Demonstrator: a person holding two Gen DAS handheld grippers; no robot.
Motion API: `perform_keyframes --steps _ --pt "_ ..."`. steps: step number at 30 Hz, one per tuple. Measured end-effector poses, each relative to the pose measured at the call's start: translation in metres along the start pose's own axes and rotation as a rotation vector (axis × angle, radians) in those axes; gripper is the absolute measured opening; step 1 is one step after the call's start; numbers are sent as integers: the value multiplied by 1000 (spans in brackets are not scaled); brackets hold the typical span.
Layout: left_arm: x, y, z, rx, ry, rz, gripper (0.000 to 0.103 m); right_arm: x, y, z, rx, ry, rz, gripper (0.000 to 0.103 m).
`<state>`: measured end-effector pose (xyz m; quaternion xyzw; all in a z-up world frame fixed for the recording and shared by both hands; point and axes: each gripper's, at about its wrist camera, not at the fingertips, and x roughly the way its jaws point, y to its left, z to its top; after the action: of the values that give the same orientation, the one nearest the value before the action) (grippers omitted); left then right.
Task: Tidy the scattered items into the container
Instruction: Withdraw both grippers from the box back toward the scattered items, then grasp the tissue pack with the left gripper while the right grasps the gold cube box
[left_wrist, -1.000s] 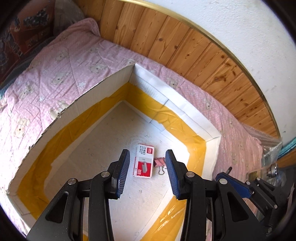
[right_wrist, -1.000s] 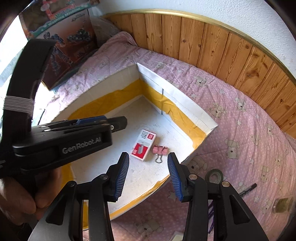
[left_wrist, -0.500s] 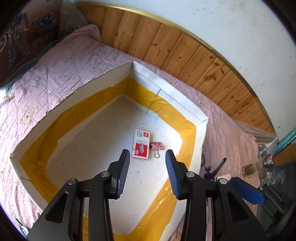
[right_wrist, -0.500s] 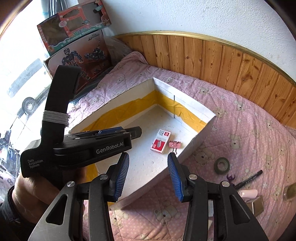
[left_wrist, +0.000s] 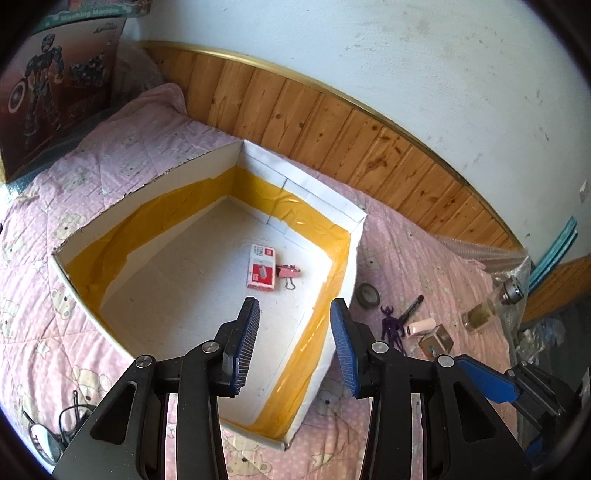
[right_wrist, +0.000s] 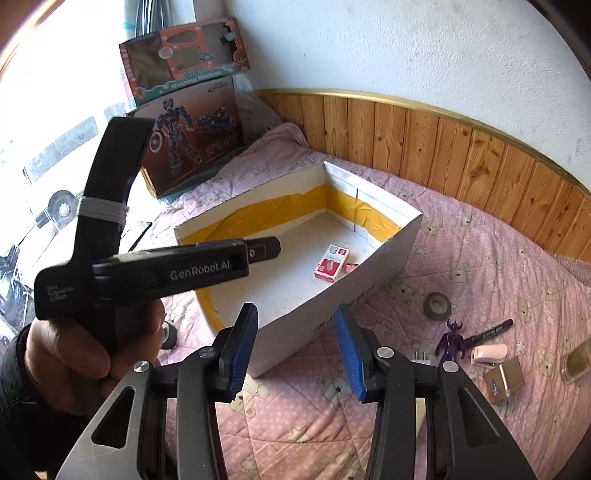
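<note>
A white cardboard box (left_wrist: 354, 221) lined with yellow tape lies on the pink bedspread; it also shows in the right wrist view (right_wrist: 369, 280). Inside are a red-and-white staple box (left_wrist: 261, 266) (right_wrist: 331, 263) and a pink binder clip (left_wrist: 289, 272) (right_wrist: 352, 267). Right of the box lie a tape roll (left_wrist: 368, 295) (right_wrist: 437, 305), a purple figure (left_wrist: 390, 325) (right_wrist: 451, 342), a black pen (left_wrist: 412, 309) (right_wrist: 491, 331), a pink stapler (left_wrist: 421, 326) (right_wrist: 488, 354) and a small brown box (left_wrist: 436, 340) (right_wrist: 504, 378). My left gripper (left_wrist: 293, 347) is open and empty above the box's near right corner. My right gripper (right_wrist: 295, 354) is open and empty, in front of the box.
A glass bottle (left_wrist: 487, 308) lies at the far right by bubble wrap. Toy cartons (right_wrist: 192, 140) stand against the wall on the left. Wooden panelling (left_wrist: 332, 125) runs behind the bed. A black cable (left_wrist: 74, 413) lies on the bedspread at lower left.
Both grippers have pulled up and back from the box, empty and open. The scattered items right of the box have come into view.
</note>
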<state>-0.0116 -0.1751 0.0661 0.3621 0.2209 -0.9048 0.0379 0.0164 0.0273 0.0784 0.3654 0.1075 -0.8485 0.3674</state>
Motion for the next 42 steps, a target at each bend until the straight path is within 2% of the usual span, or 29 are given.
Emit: perform_keyframes --steps 10,20,27,29,35,40,42 --pt "-12 -34 -41 122 1 -90 42 -28 -6 -54 95 -49 8 45" --pt "13 -72 -83 231 133 -159 42 -37 -59 -117 305 -19 -22 45" --pt "39 -84 -107 239 235 -167 43 -28 -97 -152 438 12 -53 45" --pt "48 -87 -110 231 258 -166 43 -22 -105 -159 461 23 -66 49" --pt "75 -100 -121 238 303 -153 46 -5 -123 -172 491 47 -75 53" --pt "100 -118 -133 259 340 -150 52 -3 -149 -179 518 45 -116 55" --pt "112 -126 -137 268 351 -140 54 -5 -165 -180 543 38 -145 60"
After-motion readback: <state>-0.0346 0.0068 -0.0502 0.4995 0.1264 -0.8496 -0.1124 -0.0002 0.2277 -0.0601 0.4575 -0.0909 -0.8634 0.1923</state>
